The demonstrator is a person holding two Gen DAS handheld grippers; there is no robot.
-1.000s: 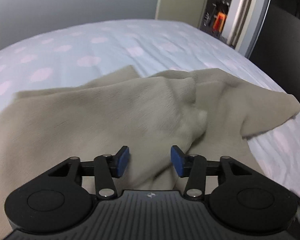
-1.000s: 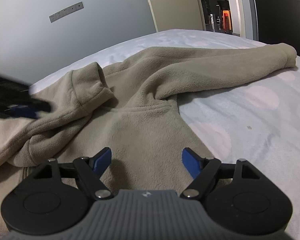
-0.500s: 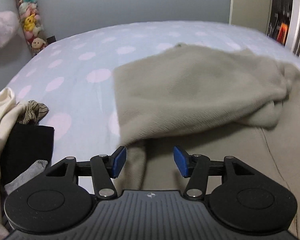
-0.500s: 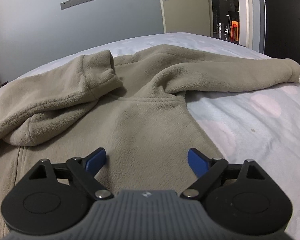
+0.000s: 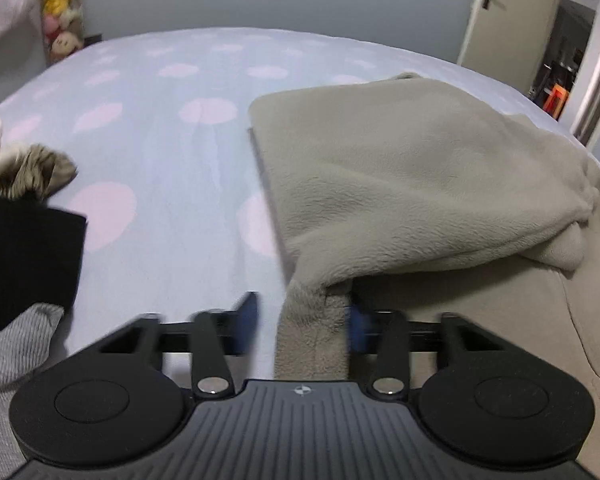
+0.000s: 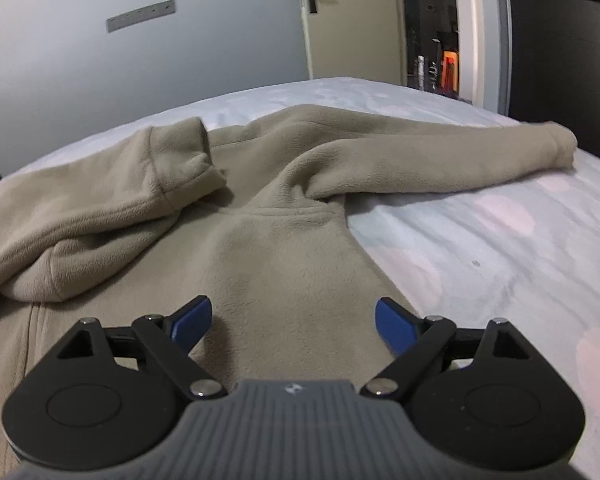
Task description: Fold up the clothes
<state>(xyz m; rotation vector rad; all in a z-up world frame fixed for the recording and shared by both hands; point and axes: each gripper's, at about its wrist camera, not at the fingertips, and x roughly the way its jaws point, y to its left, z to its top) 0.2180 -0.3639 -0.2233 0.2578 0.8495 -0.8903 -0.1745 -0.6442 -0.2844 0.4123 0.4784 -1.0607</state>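
Observation:
A beige fleece hoodie [image 6: 292, 248] lies flat on the bed. Its left sleeve [image 6: 100, 216] is folded across the body, and its right sleeve [image 6: 440, 160] stretches out to the right. In the left wrist view the folded sleeve [image 5: 420, 184] fills the right half. My left gripper [image 5: 302, 322] is open, with the hoodie's left side edge [image 5: 312, 328] standing between its blue fingers. My right gripper [image 6: 294, 322] is wide open and empty, low over the hoodie's body near the hem.
The bed has a pale blue sheet with pink dots [image 5: 160, 168]. A pile of other clothes, black [image 5: 24, 248], grey [image 5: 16, 360] and cream, lies at the left. Plush toys [image 5: 62, 12] stand by the wall. A doorway [image 6: 432, 40] opens at the far right.
My left gripper has swung left off the sleeve and down to the hoodie's left edge, which now lies between its fingers. My right gripper stays open and has barely moved.

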